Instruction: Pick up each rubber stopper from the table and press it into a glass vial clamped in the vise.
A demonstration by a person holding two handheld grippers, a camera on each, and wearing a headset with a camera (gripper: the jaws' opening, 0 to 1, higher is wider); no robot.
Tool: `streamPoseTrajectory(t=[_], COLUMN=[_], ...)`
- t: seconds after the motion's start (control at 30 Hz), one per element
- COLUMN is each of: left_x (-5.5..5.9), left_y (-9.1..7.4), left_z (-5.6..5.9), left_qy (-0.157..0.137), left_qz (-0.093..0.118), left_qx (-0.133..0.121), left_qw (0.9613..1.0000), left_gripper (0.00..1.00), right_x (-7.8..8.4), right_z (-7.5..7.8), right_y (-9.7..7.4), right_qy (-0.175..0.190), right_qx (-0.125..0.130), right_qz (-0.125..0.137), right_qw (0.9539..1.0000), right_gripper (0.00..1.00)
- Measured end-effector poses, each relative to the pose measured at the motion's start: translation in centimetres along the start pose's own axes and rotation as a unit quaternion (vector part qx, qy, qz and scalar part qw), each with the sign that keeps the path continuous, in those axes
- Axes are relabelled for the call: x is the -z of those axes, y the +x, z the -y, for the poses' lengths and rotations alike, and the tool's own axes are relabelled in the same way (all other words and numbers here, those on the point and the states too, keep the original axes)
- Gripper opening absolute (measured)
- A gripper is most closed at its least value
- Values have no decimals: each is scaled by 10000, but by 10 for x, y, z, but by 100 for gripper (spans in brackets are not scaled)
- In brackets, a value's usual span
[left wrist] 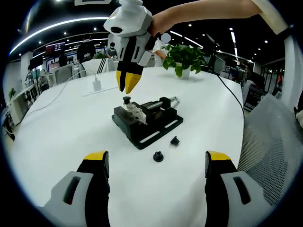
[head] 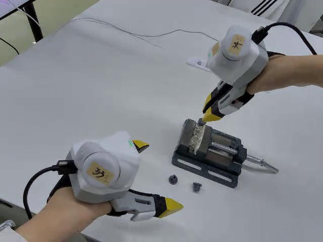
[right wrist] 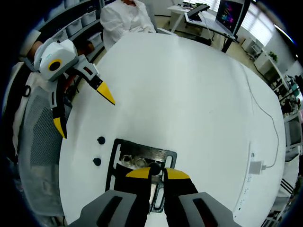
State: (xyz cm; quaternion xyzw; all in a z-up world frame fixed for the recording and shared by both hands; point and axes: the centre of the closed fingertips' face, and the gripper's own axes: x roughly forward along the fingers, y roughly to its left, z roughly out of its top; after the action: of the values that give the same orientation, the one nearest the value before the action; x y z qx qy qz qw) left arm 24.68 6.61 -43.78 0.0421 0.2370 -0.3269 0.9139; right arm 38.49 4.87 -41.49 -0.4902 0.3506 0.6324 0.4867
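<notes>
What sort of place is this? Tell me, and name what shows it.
Likely an open-plan office or lab workspace. A large white table holds a small bench vise. Behind it are a monitor on a desk, a potted plant and a person in a white coat.

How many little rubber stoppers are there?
3 stoppers. Two lie on the table beside the vise; one sits atop the vial under the right gripper. Others may be hidden.
</notes>
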Motion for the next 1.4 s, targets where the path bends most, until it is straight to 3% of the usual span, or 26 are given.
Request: streamPoseTrajectory(t=[0.3, 0.87, 1.4], left_x=[2, 10, 12], left_y=[0, 1, 3], left_z=[0, -1, -2], left_qy=[-31, -124, -198], left_qz=[-8, -65, -81], left_qx=[5, 19, 27], left_qw=[10000, 9999, 9998], left_gripper=[82, 81, 81], right_x=[4, 5, 7], right_z=[-10, -14, -11], right_y=[2, 10, 13], right_qy=[80, 77, -180], right_qx=[-178, -353, -341], right_qz=[-76, -108, -353], right_qw=[9998, 9993, 9986], right_gripper=[0, 0, 0])
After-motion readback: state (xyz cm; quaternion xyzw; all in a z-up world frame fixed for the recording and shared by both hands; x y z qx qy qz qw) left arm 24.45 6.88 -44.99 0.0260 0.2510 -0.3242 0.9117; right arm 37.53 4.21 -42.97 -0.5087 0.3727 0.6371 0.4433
